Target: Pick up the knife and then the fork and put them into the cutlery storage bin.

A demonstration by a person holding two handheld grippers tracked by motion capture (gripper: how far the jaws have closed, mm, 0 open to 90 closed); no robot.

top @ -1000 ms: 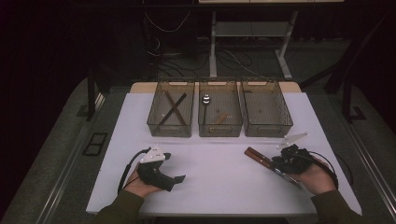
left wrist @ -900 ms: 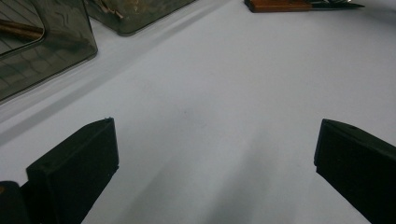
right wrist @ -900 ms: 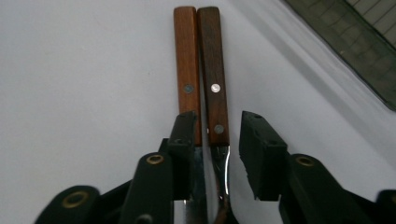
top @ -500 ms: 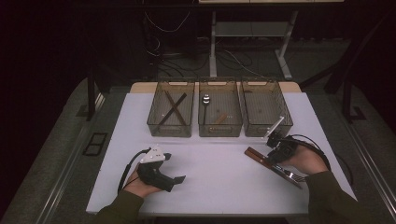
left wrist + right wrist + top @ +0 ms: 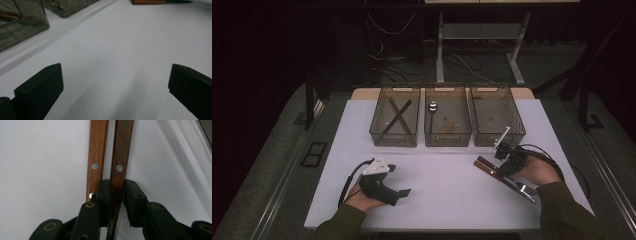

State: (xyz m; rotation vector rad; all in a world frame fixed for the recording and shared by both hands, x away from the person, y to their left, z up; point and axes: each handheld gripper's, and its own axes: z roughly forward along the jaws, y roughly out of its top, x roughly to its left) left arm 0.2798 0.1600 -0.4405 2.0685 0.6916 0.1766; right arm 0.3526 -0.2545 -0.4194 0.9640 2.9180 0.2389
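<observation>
Two wooden-handled pieces of cutlery (image 5: 490,168) lie side by side at the right of the white table (image 5: 452,200), and fork tines (image 5: 525,190) show near the person's right hand. My right gripper (image 5: 503,171) sits over them. In the right gripper view its jaws (image 5: 117,187) have just been closing, with the darker handle (image 5: 122,150) between them and a pad against each side. The lighter handle (image 5: 97,150) lies just outside the left jaw. My left gripper (image 5: 401,192) rests on the table at the left, jaws (image 5: 115,85) wide apart with nothing between them.
Three clear bins stand in a row at the back. The left bin (image 5: 376,131) holds two crossed dark sticks, the middle bin (image 5: 448,139) a spoon (image 5: 432,106) and a wooden piece, and the right bin (image 5: 517,131) looks bare. Dark floor surrounds the table.
The right hand has moved left and slightly away from the person, bringing its gripper onto the cutlery handles. The left hand has stayed put.
</observation>
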